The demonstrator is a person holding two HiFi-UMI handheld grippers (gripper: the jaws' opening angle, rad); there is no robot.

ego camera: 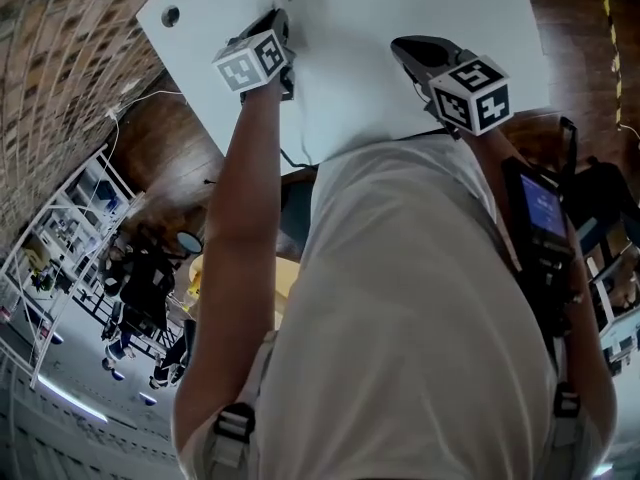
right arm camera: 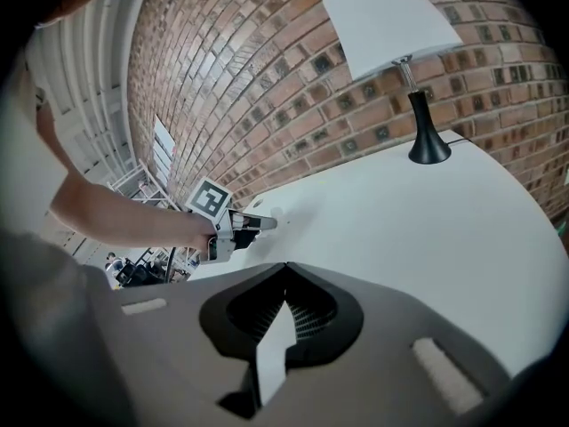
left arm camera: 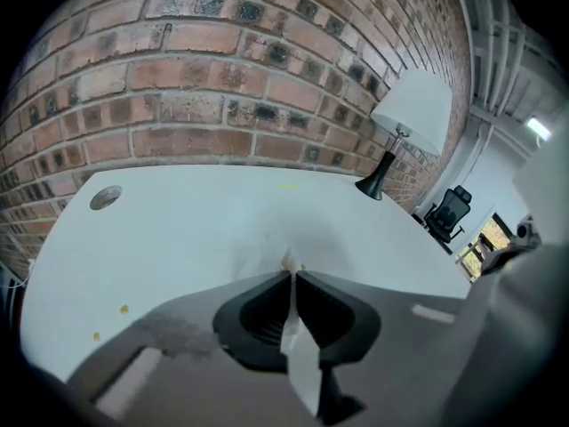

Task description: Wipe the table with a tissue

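Note:
The white table lies ahead of me, seen also as the table in the left gripper view. My left gripper is down near the tabletop at the left, its jaws shut on a small white tissue that pokes out past the tips of the left gripper. From the right gripper view the left gripper hovers just over the table. My right gripper hangs over the table's right half. The right gripper is shut with nothing between its jaws.
A lamp with a white shade and black foot stands at the table's far right by the brick wall. A round cable hole sits at the far left corner. Small crumbs dot the near left. An office chair stands beyond.

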